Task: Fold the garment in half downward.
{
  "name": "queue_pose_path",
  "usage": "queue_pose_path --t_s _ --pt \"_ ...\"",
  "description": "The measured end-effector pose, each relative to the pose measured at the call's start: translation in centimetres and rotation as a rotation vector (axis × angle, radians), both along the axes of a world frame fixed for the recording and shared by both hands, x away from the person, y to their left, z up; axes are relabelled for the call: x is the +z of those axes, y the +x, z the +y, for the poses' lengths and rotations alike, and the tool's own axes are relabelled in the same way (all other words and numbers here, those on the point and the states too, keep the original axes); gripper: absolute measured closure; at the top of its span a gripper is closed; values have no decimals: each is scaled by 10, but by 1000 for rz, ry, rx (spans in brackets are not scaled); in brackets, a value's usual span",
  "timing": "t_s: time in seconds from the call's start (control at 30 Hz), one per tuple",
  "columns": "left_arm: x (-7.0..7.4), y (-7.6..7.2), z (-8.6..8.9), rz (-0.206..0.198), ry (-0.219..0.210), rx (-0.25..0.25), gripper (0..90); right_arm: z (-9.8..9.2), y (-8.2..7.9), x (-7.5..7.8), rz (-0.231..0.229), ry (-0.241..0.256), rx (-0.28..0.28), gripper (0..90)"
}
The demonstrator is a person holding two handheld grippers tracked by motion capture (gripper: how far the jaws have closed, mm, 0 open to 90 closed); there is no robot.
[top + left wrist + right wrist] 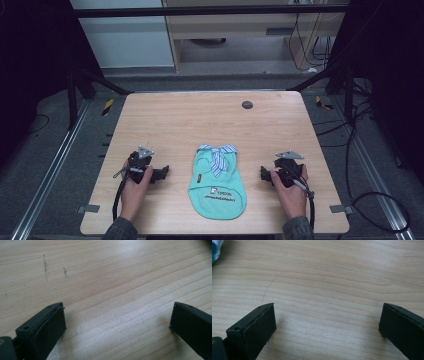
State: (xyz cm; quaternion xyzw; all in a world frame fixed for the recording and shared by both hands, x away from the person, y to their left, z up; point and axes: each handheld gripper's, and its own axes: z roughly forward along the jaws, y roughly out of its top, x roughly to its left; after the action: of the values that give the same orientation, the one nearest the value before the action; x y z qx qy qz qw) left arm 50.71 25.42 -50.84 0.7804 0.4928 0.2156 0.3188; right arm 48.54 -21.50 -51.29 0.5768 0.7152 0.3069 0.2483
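High view: soft vest between idle grippers

Left gripper [159, 174] rests on table [165, 120], jaws spread, empty. Mint pet vest [217, 187] lies flat at centre, striped bow [218, 156] at collar. Likely light, limp; pinch hem edges. Right gripper [265, 175] likewise agape, empty.

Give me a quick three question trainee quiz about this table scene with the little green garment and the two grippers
1. True or false: the left gripper is clamped on the mint-green pet shirt.
2. What sits at the shirt's far end? A) a striped bow B) a zip C) a hood
3. In one word, how do the right gripper's jaws stand?

Key: 1. False; it rests on the wooden table, apart from the shirt, jaws spread over bare wood. 2. A, the striped bow. 3. Open.
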Motion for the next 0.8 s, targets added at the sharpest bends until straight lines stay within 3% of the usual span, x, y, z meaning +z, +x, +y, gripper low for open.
queue_pose_path --t_s 0.37,0.8 --pt "0 -8 -2 2 -1 -6 0 0 -3 0 2 -1 42 5" --pt "-1 -23 -2 0 -3 -75 0 -2 1 0 1 2 64 4"
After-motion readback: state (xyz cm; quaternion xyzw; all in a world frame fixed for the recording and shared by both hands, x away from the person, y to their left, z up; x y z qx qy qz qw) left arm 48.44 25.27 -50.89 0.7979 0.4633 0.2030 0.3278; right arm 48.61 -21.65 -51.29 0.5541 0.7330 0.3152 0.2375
